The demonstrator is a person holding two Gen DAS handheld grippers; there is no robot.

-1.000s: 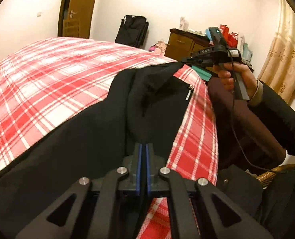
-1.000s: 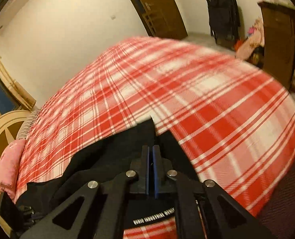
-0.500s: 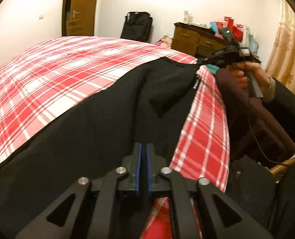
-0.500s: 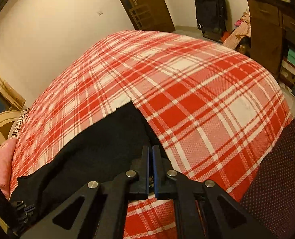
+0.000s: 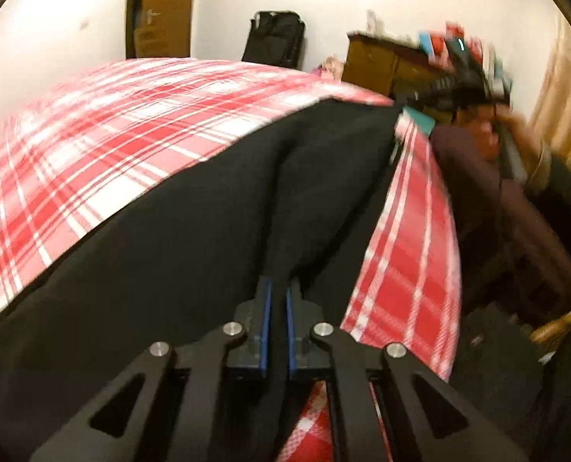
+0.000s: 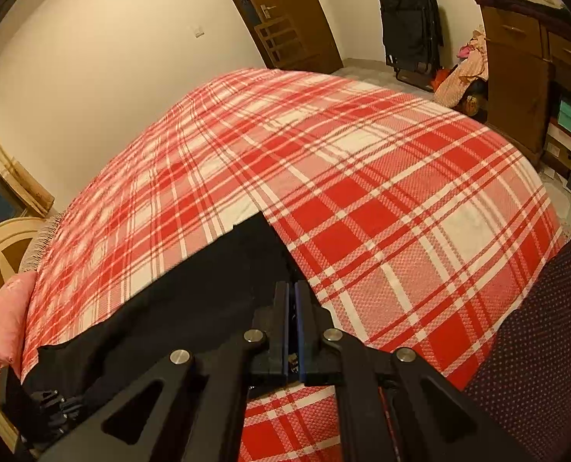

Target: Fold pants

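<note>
Black pants (image 5: 193, 231) lie stretched along the near edge of a bed with a red and white plaid cover (image 5: 112, 123). My left gripper (image 5: 278, 292) is shut on a fold of the black cloth at one end. At the other end my right gripper (image 6: 291, 292) is shut on the pants (image 6: 193, 300) too, the fabric running away to its left. In the left wrist view the right gripper (image 5: 412, 96) shows blurred at the far end of the pants, held by a hand (image 5: 513, 131). The left gripper's body (image 6: 42, 412) shows dark at the lower left of the right wrist view.
The plaid cover (image 6: 362, 177) spreads wide beyond the pants. A wooden dresser (image 6: 516, 77), a black folded chair (image 6: 408, 27) and a door (image 6: 285, 15) stand by the far wall. A pink pillow (image 6: 4, 327) lies at the bed's head. A dark dotted garment (image 6: 547, 338) sits at right.
The pants have been pulled out flat and straight along the bed; the raised folded flap near the right gripper has dropped. Both grippers stay shut on the cloth.
</note>
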